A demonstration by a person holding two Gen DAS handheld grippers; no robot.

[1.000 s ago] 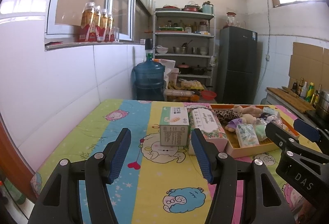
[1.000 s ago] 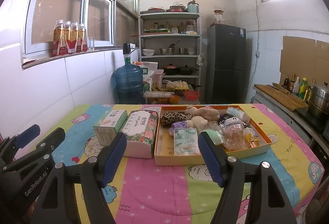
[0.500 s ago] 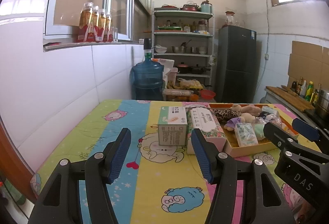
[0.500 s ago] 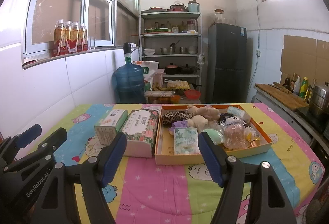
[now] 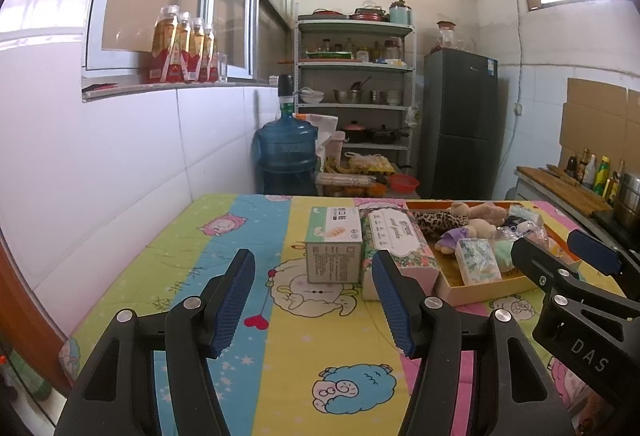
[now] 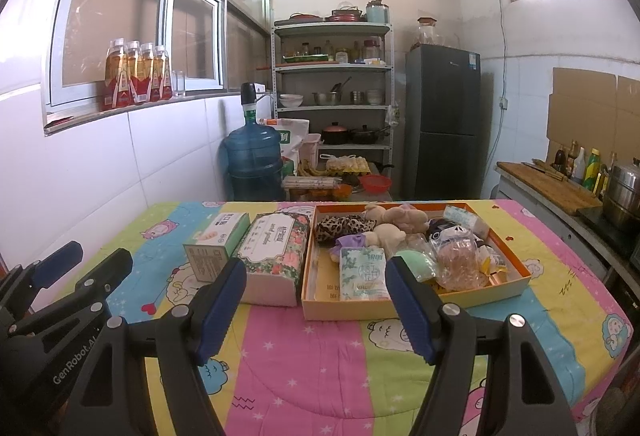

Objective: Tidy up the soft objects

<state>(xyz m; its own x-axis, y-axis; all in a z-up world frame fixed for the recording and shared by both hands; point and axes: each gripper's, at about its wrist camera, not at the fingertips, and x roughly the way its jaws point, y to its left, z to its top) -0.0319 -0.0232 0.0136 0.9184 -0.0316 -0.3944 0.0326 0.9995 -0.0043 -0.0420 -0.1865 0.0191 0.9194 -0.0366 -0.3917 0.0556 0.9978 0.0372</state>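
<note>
An orange tray [image 6: 516, 286] on the colourful tablecloth holds several soft things: a leopard-print plush [image 6: 344, 226], beige plush toys [image 6: 394, 216], a tissue pack [image 6: 362, 274], a green sponge [image 6: 416, 264] and a bagged item [image 6: 458, 262]. The tray also shows in the left wrist view [image 5: 492, 286]. Left of it lie a floral tissue box [image 6: 276, 250] and a green-white box [image 6: 218, 242]. My left gripper [image 5: 314, 302] is open and empty above the cloth, short of the boxes. My right gripper [image 6: 314, 308] is open and empty in front of the tray.
A white tiled wall runs along the table's left side. Beyond the far edge stand a blue water jug [image 6: 254, 164], a metal shelf rack [image 6: 332, 96] and a dark fridge [image 6: 442, 124]. A counter with a steel pot [image 6: 622, 192] is at right.
Both grippers have shifted only slightly; the view has barely moved. Nothing was grasped or released.
</note>
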